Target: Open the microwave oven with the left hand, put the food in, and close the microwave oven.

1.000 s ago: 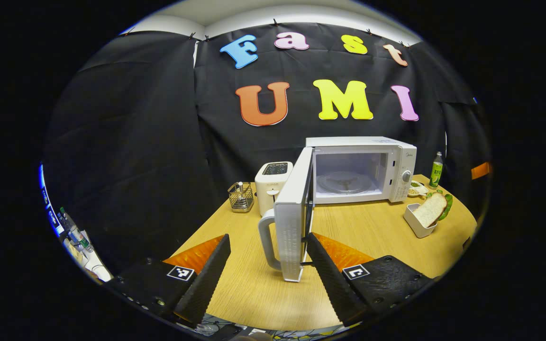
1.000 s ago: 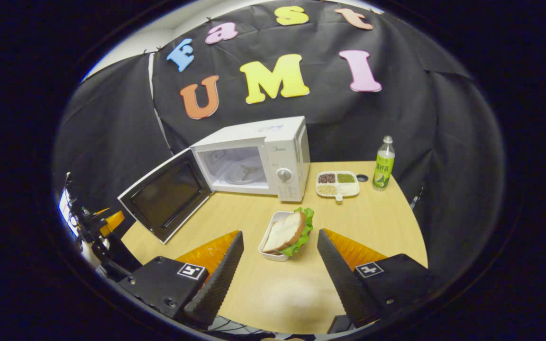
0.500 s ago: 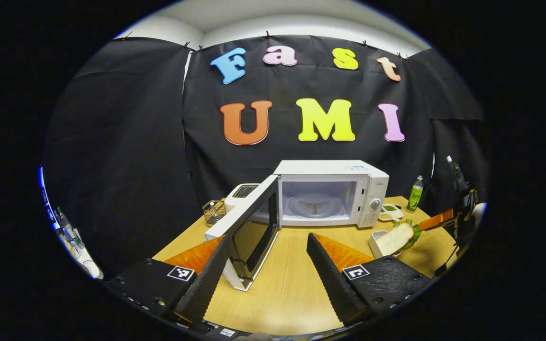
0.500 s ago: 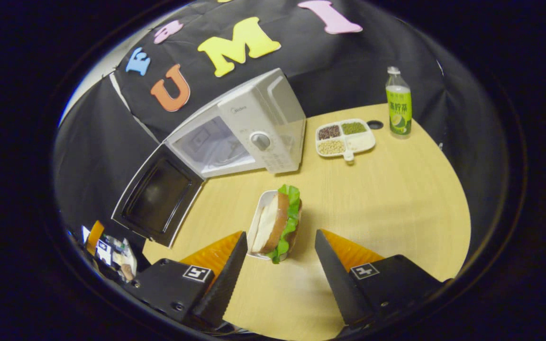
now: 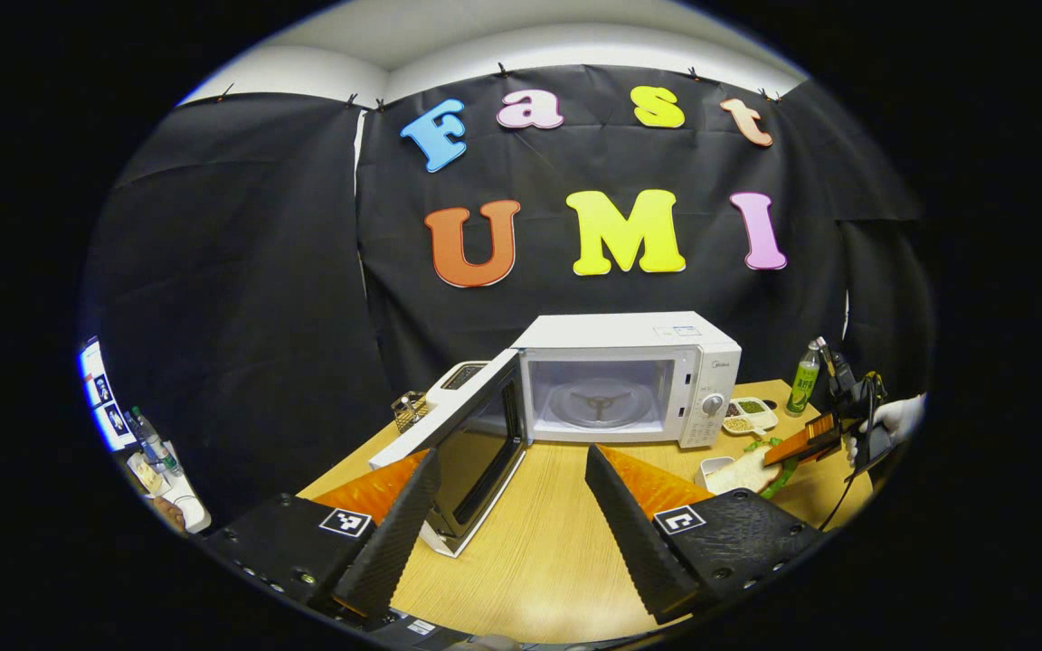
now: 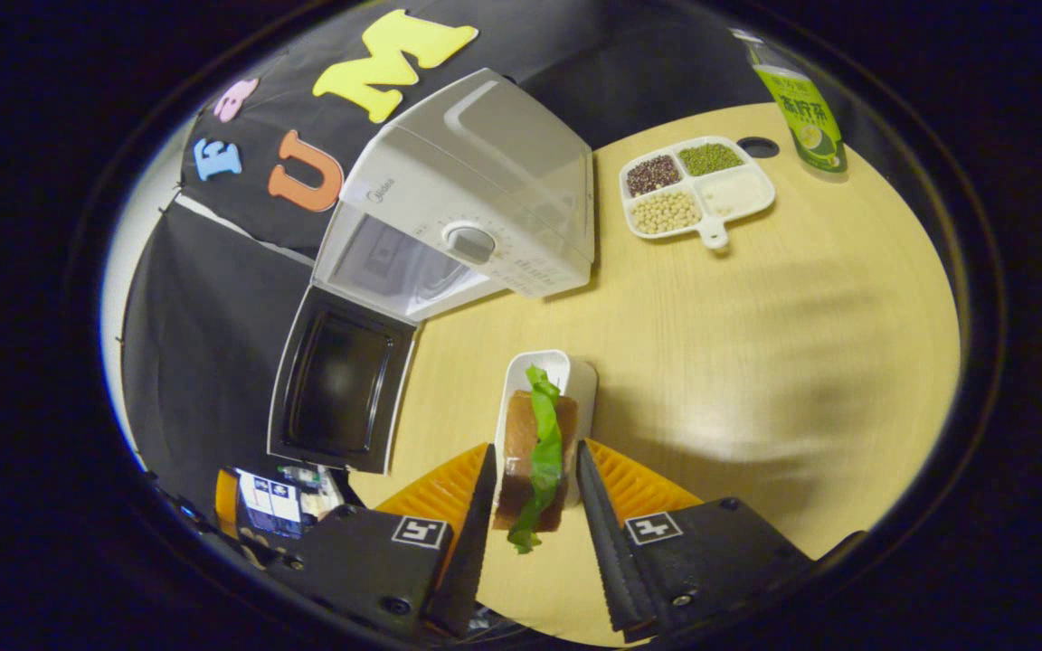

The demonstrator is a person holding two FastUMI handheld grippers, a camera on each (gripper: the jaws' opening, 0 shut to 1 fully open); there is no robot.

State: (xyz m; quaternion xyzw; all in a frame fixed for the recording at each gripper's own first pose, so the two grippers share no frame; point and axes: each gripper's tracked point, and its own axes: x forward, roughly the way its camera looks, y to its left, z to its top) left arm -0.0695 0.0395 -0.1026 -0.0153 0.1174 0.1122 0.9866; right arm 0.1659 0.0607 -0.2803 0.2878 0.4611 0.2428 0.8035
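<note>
- Door [image 5: 471, 443] of the microwave [image 5: 629, 380] hangs wide open, swung off its left side; our left gripper [image 5: 503, 506] has backed away from it since a second ago, jaws wide and empty. We judge the opening step done.
- Microwave cavity holds just the glass turntable [image 5: 600, 402]; no food in it yet.
- Toaster [image 5: 458, 378] and a wire basket [image 5: 408, 409] sit left of the microwave, behind the door.
- Change on the right: our right gripper [image 6: 535, 502] has come down over the sandwich [image 6: 535, 452], which was well ahead of the fingers a second ago. Jaws are now narrowed on both sides of the bread; we cannot tell whether both fingers press on it yet.
- Sandwich stands on edge in a white tray [image 6: 566, 372], in front of the microwave, toward its control side. Lettuce hangs out at the near end.
- Meaning for the task, as we read it: the grasp is under way, then the carry into the cavity, then the door closing.
- Right of the microwave: divided dish [image 6: 697, 185] with dark beans, green beans, pale beans and one white compartment; green bottle [image 6: 801, 99] beyond it.
</note>
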